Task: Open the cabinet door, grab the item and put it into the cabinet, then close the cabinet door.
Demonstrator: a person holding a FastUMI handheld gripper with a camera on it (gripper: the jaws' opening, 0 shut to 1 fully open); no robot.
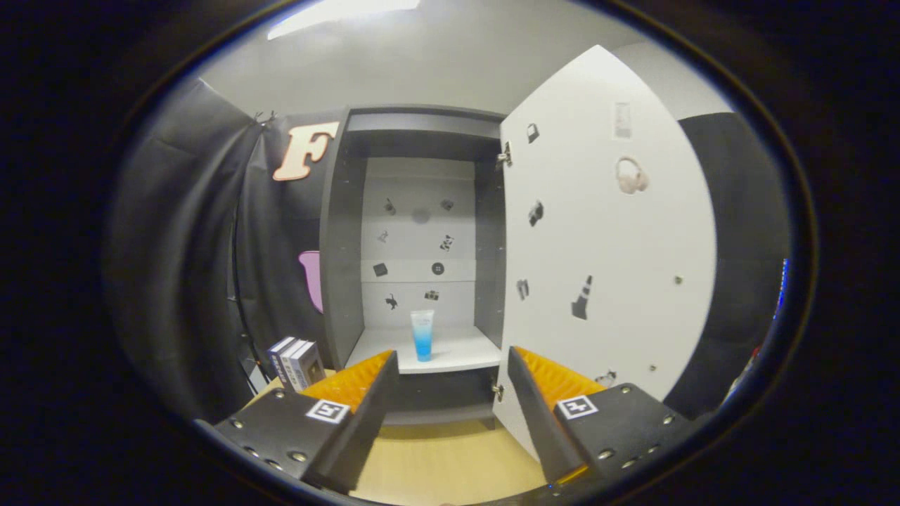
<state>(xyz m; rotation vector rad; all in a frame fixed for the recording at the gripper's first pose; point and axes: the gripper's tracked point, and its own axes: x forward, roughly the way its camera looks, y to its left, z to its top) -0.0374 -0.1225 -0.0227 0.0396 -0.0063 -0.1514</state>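
A grey cabinet (342, 232) stands ahead with its white door (605, 239) swung wide open to the right. On the cabinet's white bottom shelf (457, 351) a blue and clear tube (422, 335) stands upright, near the front edge. My gripper (450, 372) is open and holds nothing; it hangs in front of the cabinet, apart from the tube, which shows beyond the fingers and between them. The right finger (541, 393) lies close to the lower edge of the open door.
A few upright boxes like books (295, 363) stand on the wooden tabletop (443, 464) left of the cabinet. Black cloth (190, 281) walls the left side. Small stickers dot the cabinet's back panel and the door's inner face.
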